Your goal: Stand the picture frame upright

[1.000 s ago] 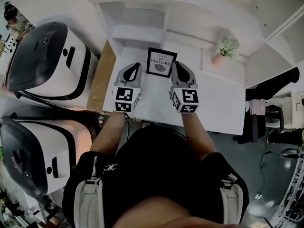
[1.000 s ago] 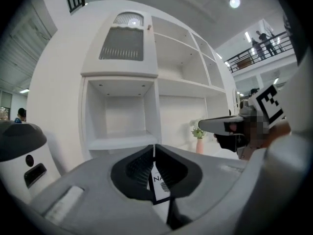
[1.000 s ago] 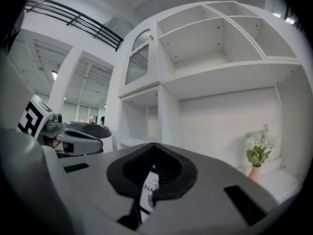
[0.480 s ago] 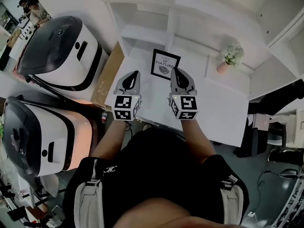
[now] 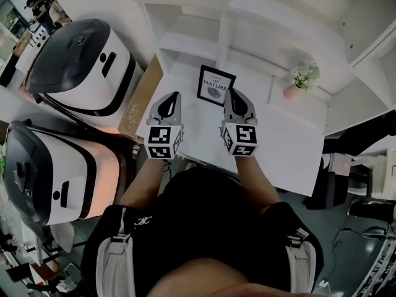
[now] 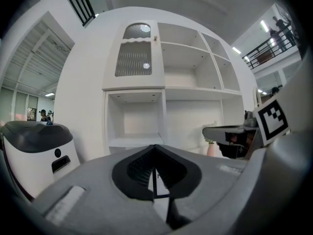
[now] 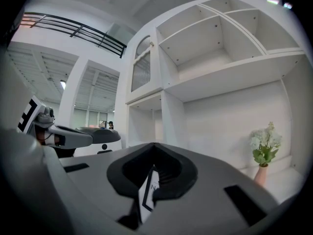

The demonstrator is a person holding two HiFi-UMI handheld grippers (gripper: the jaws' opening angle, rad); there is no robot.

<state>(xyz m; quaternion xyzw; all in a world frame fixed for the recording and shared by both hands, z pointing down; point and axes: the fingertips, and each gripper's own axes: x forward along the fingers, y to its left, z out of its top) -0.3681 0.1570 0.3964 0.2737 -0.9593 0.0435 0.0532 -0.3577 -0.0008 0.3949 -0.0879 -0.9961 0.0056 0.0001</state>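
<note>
Picture frame (image 5: 215,86): stands on the white desk (image 5: 281,144) in front of the shelf unit (image 5: 204,17), printed face toward the person
Left gripper (image 5: 174,96): jaws together, nothing clamped, tip near the frame's lower left corner, apart from it
Right gripper (image 5: 231,93): jaws together, nothing clamped, tip at the frame's lower right corner, contact unclear
Gripper views: each shows a strip of the frame through the hollow between its closed jaws
Vase of flowers (image 5: 296,80): on the desk, well right of the frame

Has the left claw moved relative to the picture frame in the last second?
Yes. The left claw has drawn back from the picture frame, leftward and toward the table's near edge; the gap between them is wider now.
</note>
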